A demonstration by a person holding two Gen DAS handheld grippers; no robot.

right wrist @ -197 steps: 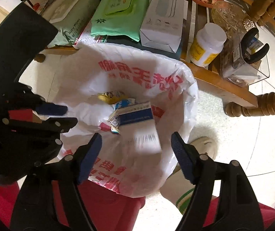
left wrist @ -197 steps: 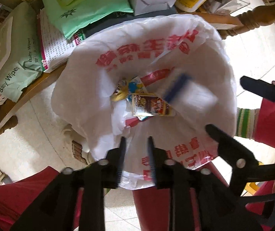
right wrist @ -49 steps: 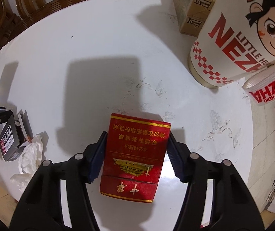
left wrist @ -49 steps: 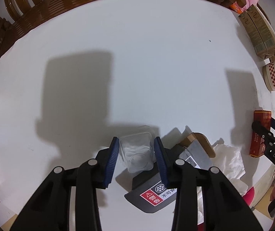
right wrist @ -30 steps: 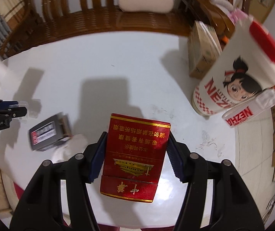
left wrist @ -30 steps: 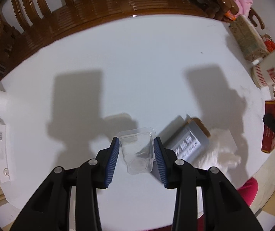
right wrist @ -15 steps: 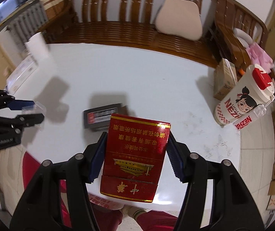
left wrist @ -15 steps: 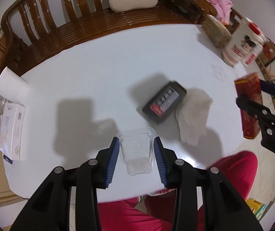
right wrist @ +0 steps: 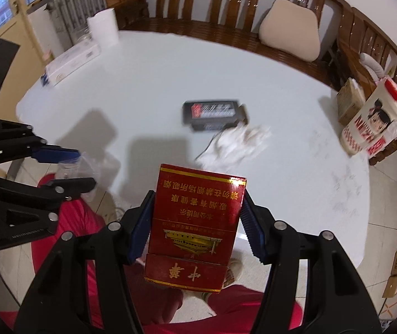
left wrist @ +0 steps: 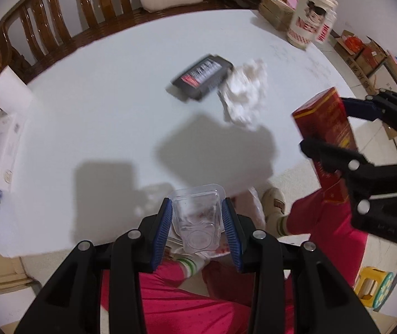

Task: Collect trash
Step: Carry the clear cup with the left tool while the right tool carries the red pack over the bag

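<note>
- The right gripper [right wrist: 197, 224] is clamped on a red cigarette pack [right wrist: 195, 222] with gold lettering, its blue pads pressed to the pack's two sides.
- Ahead of the pack on the white round table [right wrist: 148, 83] lies a crumpled tissue [right wrist: 234, 142], and just beyond it, touching, a black box [right wrist: 213, 114].
- To the left, the left gripper [right wrist: 70, 167] grips a clear plastic cup [right wrist: 78, 168] off the table's edge.
- Far right stands a cartoon-printed tub [right wrist: 373, 121].
- Far left ahead lie a white carton [right wrist: 71, 62] and a paper roll [right wrist: 103, 27].
- Red trousers [right wrist: 67, 231] show below the tool.
</note>
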